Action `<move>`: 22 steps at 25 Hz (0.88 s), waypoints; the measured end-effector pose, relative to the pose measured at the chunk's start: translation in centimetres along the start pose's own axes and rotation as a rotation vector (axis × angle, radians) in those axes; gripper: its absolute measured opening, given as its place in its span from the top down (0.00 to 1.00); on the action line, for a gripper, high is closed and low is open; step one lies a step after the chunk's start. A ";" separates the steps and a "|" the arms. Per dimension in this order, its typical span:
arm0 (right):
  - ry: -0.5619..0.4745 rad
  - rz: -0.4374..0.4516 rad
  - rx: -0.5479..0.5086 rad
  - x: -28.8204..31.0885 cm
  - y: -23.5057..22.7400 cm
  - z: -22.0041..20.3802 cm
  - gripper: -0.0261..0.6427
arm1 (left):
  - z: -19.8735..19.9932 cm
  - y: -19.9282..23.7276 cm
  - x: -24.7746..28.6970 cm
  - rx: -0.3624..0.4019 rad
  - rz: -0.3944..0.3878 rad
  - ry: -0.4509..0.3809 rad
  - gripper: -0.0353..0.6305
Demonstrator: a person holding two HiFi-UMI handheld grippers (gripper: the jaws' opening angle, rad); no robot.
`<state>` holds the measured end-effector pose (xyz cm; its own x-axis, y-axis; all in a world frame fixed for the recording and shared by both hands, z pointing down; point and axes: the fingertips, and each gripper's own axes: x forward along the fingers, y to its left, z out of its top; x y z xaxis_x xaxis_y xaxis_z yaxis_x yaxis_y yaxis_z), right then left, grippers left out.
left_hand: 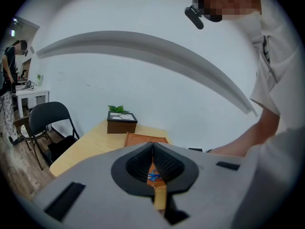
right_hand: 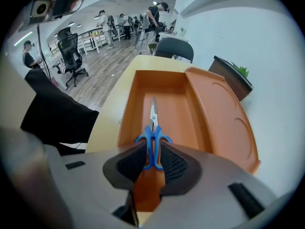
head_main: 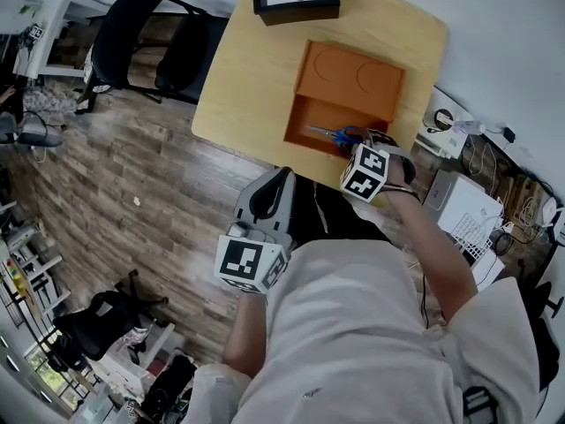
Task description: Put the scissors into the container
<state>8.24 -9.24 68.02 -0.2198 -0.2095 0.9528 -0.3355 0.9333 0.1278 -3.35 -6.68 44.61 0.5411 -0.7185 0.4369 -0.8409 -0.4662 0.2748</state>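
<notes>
Right gripper point(right_hand: 153, 152) clamping blue scissors point(right_hand: 153, 123), blades within orange container point(right_hand: 178, 111), deeper compartment

White short-sleeved shirt point(head_main: 371, 325), grey left gripper point(left_hand: 152, 148), perhaps a wristband point(head_main: 402, 191)

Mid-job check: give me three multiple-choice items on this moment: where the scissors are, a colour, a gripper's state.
1. Where are the scissors? A on the chair; B held over the open compartment of the container; C on the floor.
2. Handle colour? A red; B blue; C black.
3. The left gripper is: A wide open; B shut on the scissors; C shut, empty.
Key: B, the right gripper holds them along the orange compartment; B, blue loops show; C, its jaws meet on nothing.
</notes>
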 end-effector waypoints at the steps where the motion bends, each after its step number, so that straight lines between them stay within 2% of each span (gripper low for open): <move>1: -0.004 0.002 0.002 0.0 0.1 0.0 0.83 | 0.0 -0.1 0.0 0.002 0.001 0.000 0.94; 8: -0.055 -0.006 0.054 -1.1 -0.2 -0.1 0.83 | 0.0 -0.5 -0.2 0.017 0.007 0.000 0.94; 13: -0.142 -0.067 0.131 -3.1 -1.3 0.7 0.86 | 0.4 -0.5 -0.3 0.032 0.000 0.002 0.94; 22: -0.218 -0.138 0.304 -5.9 -1.1 1.4 0.90 | 1.3 0.1 -0.5 0.073 -0.078 0.015 0.94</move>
<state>8.63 -9.46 61.89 -0.3315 -0.4146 0.8474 -0.6242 0.7699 0.1325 -3.68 -7.03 43.28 0.6041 -0.6711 0.4298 -0.7934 -0.5570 0.2455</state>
